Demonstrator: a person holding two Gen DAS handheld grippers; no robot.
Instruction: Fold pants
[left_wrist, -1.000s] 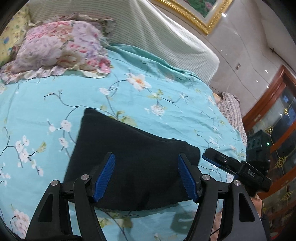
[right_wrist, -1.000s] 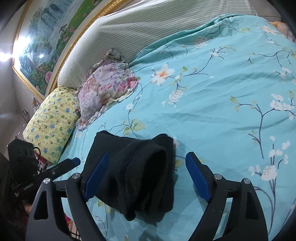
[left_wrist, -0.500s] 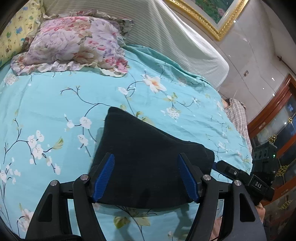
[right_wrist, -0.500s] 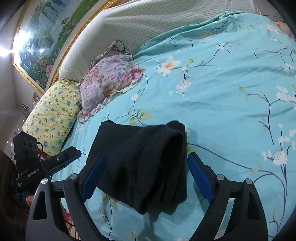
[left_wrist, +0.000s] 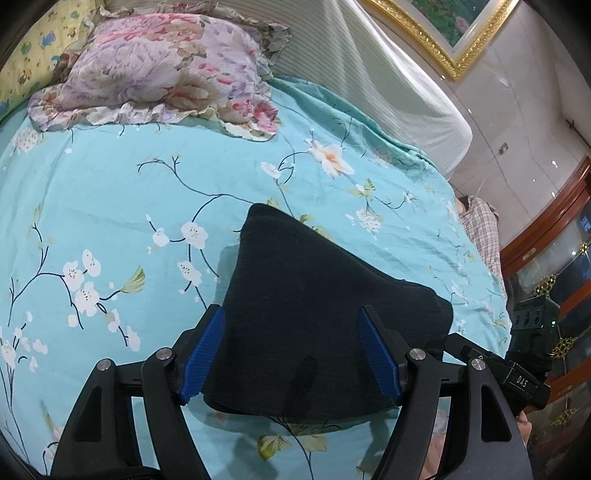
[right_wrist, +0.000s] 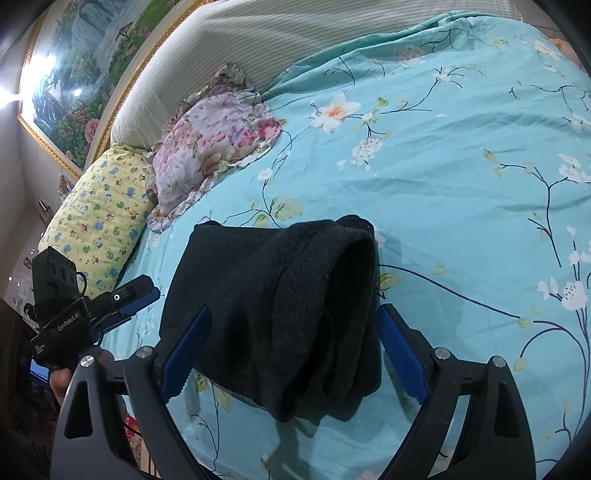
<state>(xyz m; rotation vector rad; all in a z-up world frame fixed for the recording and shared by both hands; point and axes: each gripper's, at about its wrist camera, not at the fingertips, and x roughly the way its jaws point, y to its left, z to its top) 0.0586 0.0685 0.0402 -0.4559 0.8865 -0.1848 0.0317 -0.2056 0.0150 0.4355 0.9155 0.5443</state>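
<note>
Left wrist view: the left tongs (left_wrist: 291, 354) are spread over the folded black pants (left_wrist: 314, 314), which lie on the bed (left_wrist: 110, 184) below the floral pillow (left_wrist: 159, 70).

Right wrist view: the right tongs (right_wrist: 293, 356) are spread, straddling the pants' (right_wrist: 280, 295) bunched end.

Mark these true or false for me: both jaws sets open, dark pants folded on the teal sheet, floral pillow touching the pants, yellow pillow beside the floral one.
1. Both grippers stand open. True: left gripper and right gripper have jaws apart, gripping nothing.
2. The black knit pants lie folded on the teal floral bedsheet. True.
3. The pink floral ruffled pillow touches the pants. False: bare sheet separates them.
4. The yellow cartoon-print pillow sits beside the floral pillow. True.
</note>
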